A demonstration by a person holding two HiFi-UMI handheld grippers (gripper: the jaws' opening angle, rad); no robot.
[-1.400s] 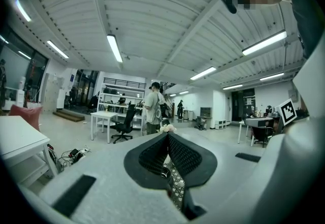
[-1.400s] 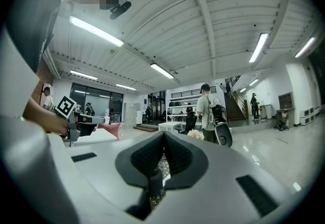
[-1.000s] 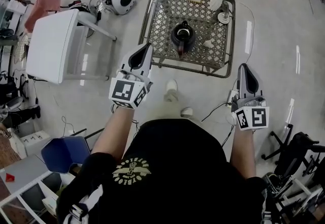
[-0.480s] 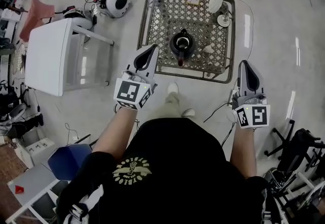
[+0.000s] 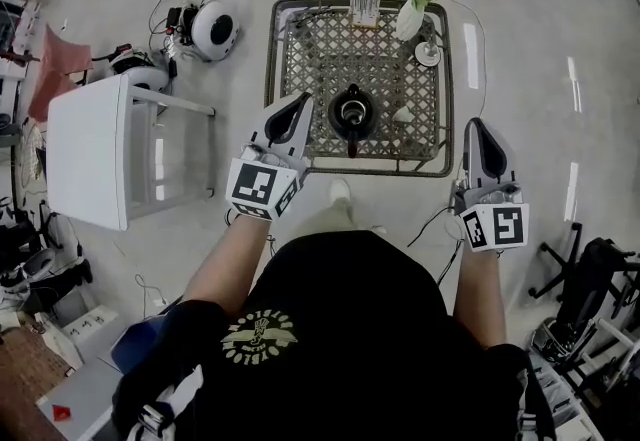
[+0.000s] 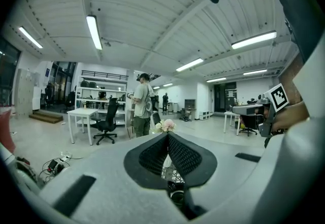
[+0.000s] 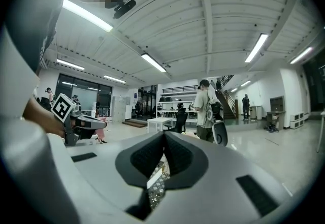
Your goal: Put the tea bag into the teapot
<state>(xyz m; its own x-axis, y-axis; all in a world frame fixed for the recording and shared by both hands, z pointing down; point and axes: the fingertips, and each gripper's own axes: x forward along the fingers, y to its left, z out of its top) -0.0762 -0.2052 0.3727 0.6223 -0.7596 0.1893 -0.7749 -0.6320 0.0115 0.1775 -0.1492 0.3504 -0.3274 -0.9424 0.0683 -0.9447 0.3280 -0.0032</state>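
Note:
A black teapot [image 5: 351,114] stands near the front middle of a low lattice table [image 5: 300,49]. Just right of it lies a small white tea bag [image 5: 403,115]. My left gripper [image 5: 298,100] is shut and empty, its tip over the table's near left edge, left of the teapot. My right gripper [image 5: 477,126] is shut and empty too, hovering over the floor just off the table's right front corner. In the left gripper view the shut jaws [image 6: 166,135] point at the table, with the teapot [image 6: 176,196] showing in the gap below them. The right gripper view's jaws [image 7: 163,134] frame a strip of lattice.
A white vase with pink flowers [image 5: 411,17] and a small dish [image 5: 429,53] stand at the table's far right. A white side table [image 5: 100,149] and a round white device [image 5: 213,29] with cables are on the left. A person [image 6: 142,111] stands far off.
I have come closer to the lattice table. The left gripper's tip now reaches over the table's front left edge, and the right gripper has drawn level with its front right corner.

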